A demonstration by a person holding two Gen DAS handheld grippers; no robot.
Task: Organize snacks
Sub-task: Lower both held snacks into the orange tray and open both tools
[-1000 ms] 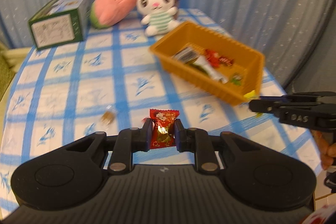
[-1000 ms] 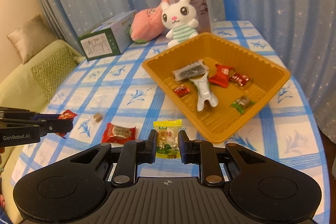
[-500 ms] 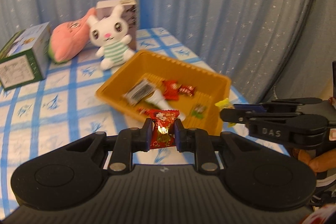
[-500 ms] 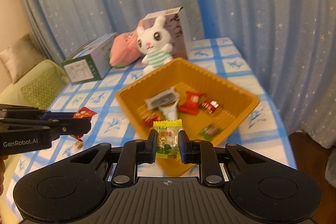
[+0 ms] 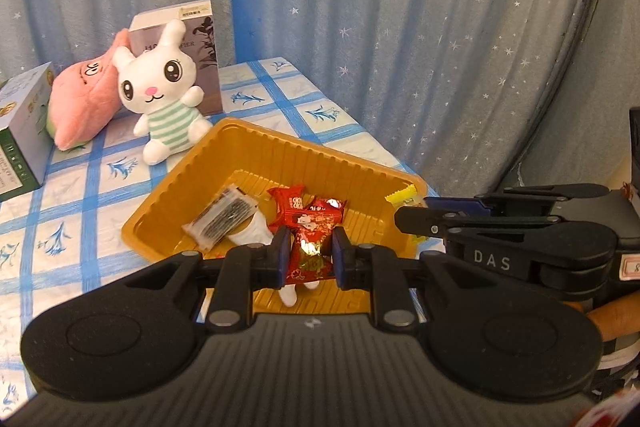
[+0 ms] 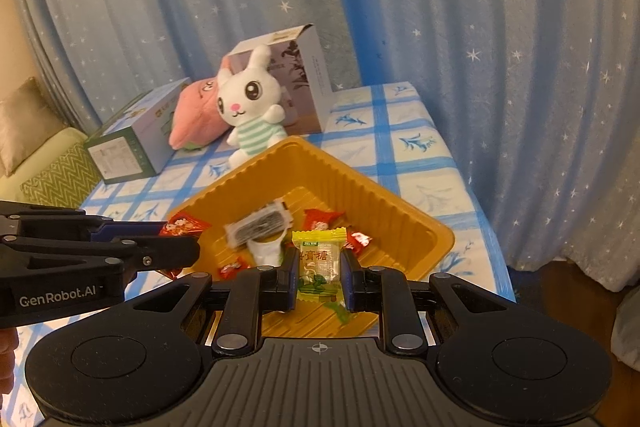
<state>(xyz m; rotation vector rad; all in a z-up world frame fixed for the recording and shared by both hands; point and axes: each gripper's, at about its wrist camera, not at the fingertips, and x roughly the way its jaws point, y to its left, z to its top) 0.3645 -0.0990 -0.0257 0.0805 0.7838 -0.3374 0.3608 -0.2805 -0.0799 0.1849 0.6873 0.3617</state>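
Note:
In the left wrist view, my left gripper (image 5: 307,251) is shut on a red candy packet (image 5: 310,255) and hovers over the near side of the orange tray (image 5: 320,147). The tray holds a black-striped packet (image 5: 222,217), red packets (image 5: 292,203) and a white tube (image 5: 252,233). My right gripper (image 6: 319,269) is shut on a yellow candy (image 6: 319,251) above the same tray (image 6: 360,187). Each gripper shows in the other's view: the right gripper (image 5: 404,213) with the yellow candy (image 5: 402,195), the left gripper (image 6: 180,249) with the red candy (image 6: 182,225).
A white plush bunny (image 5: 164,95), a pink plush (image 5: 80,103), a dark box (image 5: 180,39) and a green-white box (image 5: 24,131) stand behind the tray on the blue-checked cloth. Starred curtains hang close behind and right. A green sofa cushion (image 6: 60,171) lies left.
Both grippers have travelled across the table with their candies, from over the bare cloth to above the orange tray. The tray now fills the middle of both views.

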